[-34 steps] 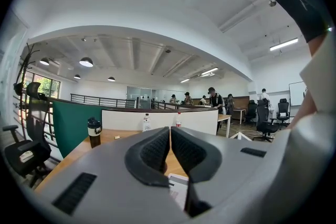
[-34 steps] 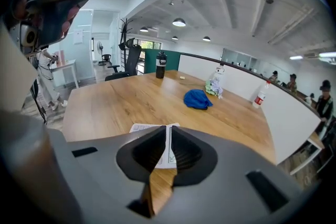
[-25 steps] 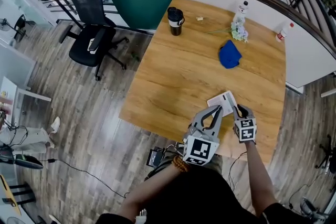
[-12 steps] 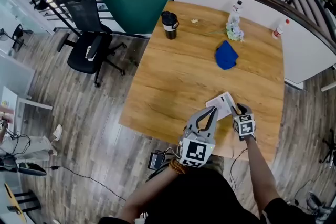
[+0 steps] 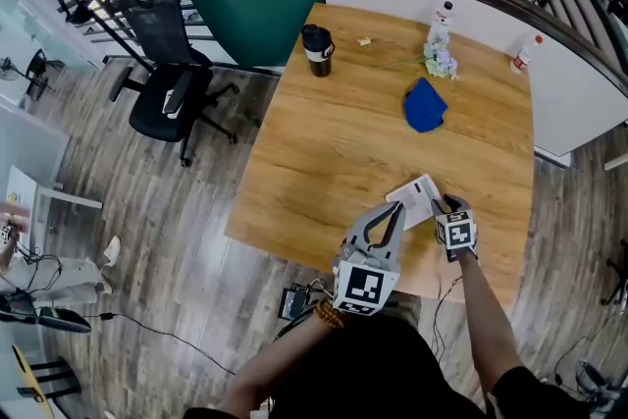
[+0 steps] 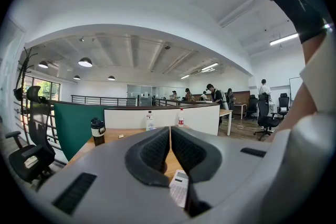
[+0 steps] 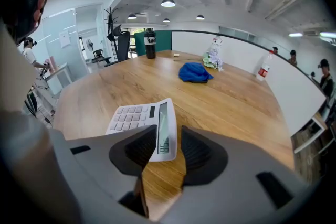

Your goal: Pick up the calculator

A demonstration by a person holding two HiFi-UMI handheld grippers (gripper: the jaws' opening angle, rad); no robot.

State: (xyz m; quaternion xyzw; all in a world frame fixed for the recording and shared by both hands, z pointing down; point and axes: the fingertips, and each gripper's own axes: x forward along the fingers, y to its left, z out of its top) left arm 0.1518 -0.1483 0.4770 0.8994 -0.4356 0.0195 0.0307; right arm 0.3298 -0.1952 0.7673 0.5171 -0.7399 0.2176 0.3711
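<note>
Starting at the left of the head view, a black mesh office chair stands on the plank floor beside a dark green partition panel. Next comes the light wooden table, with a black lidded travel mug upright near its far left corner.

Nearer the person, the left gripper is held level over the table's near edge. Its own view shows the jaws pressed together with nothing between them.

Just to its right lies the white desk calculator, flat on the wood close to the near edge, between the two grippers. In the right gripper view its long axis runs across the picture, with the grey keys to the left and the display strip at the right end. From the head camera that axis seems to slant slightly, the display end a little farther from the person, though the gripper covers part of it.

The right gripper tilts down over that display end. Its jaws have just been opening and stand wide apart, with the calculator's near display corner between them. Bare wood shows between the right-hand jaw and the casing, so nothing is clamped.

Farther back sit a crumpled blue cloth and a clear plastic bottle. A red-capped white bottle is by the right edge.
</note>
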